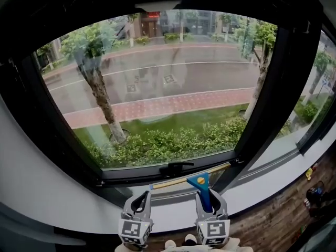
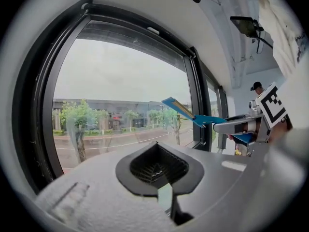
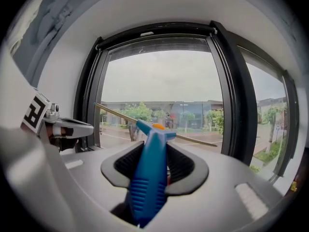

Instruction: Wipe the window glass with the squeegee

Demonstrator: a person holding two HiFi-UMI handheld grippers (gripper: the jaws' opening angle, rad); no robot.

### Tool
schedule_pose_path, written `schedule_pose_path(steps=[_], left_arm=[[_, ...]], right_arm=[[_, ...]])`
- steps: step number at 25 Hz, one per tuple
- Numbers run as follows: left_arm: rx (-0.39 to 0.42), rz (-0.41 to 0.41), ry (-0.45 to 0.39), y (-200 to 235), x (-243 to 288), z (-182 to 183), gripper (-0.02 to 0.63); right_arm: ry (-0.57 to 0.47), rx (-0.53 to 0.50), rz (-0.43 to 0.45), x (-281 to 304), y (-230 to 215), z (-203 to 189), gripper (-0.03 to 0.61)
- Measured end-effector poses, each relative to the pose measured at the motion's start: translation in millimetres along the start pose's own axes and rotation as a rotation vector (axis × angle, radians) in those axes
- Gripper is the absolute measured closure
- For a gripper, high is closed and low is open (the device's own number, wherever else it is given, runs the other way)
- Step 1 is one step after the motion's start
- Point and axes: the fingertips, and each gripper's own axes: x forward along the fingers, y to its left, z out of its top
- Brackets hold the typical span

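A: What sits between the jaws of the right gripper?
B: The blue handle of the squeegee, clamped from both sides.
A: And the blade?
B: A thin bar slanting across before the window glass, left end higher. Whether it touches, I can't tell.
A: Anything else?
B: The left gripper at the left edge, beside the black window frame.

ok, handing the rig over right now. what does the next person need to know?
Left gripper: shut, empty, held beside the right one.
Right gripper: shut on the squeegee handle.
Squeegee blade sits low, by the window's bottom frame; whether it touches the glass cannot be told.
Done: squeegee in hand and brought to the window. How much is wiped cannot be told.
Left: wipe the glass.
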Motion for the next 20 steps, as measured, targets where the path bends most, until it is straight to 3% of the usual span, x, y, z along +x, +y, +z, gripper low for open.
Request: schedule_pose_path(steps=[5,11,20], left_arm=[[0.021,0.058,-0.007,4.1,21.3,37.5,0.614],[0.065,0.090,-0.188,12.0,36.6,136.3,0.614],[0.205,0.077,-0.319,5.5,56.3,256.0,0.615]], right_arm=[[-0.091,-0.003,0.000,26.8,-28.9,46.5,0.431],[-0.260,-0.052,-0.015,51.4,-57.5,133.6,0.431],[-0.450,-0.091,-0.045,68.3,-90.7,263.7,0.431]])
